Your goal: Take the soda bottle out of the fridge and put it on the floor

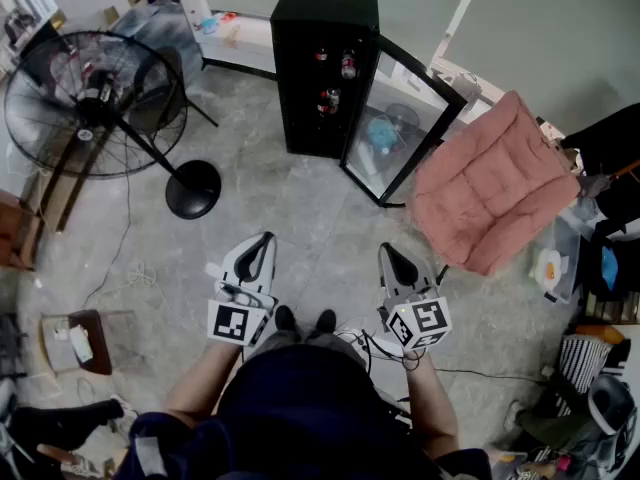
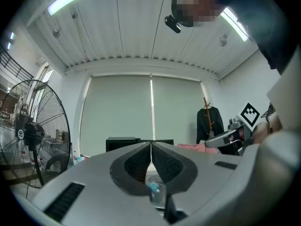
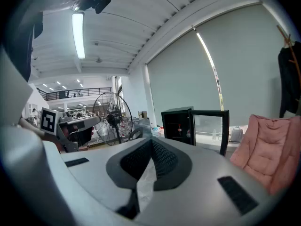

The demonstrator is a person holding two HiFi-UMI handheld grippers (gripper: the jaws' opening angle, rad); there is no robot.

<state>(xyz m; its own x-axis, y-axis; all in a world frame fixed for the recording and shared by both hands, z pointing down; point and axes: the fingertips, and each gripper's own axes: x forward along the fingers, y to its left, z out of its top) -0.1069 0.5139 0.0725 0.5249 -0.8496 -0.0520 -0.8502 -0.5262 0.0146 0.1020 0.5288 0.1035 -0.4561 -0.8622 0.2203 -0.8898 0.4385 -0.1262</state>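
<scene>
I held two grippers well in front of the fridge (image 1: 322, 68), a single tall box of matt black with its one glass-paned door (image 1: 400, 133) swung open to the right. My left gripper (image 1: 263, 240) had its smooth grey jaws closed tip to tip, the ribbed black pads meeting with nothing caught between them. My right gripper (image 1: 392, 255) was the same, pressed together and empty. Each carried one cube with square black-and-white markers. The soda bottle (image 1: 348, 65) stood inside the fridge on an upper shelf. I counted three small bottles with red on them in there, too small to tell apart. Left of the fridge stood one fan (image 1: 85, 103), a round black wire cage on a slanted pole with a disc foot. Just right of the open door lay one pink quilted cushion (image 1: 495, 183), soft and tufted. The floor (image 1: 300, 203) before the fridge was grey mottled stone.
</scene>
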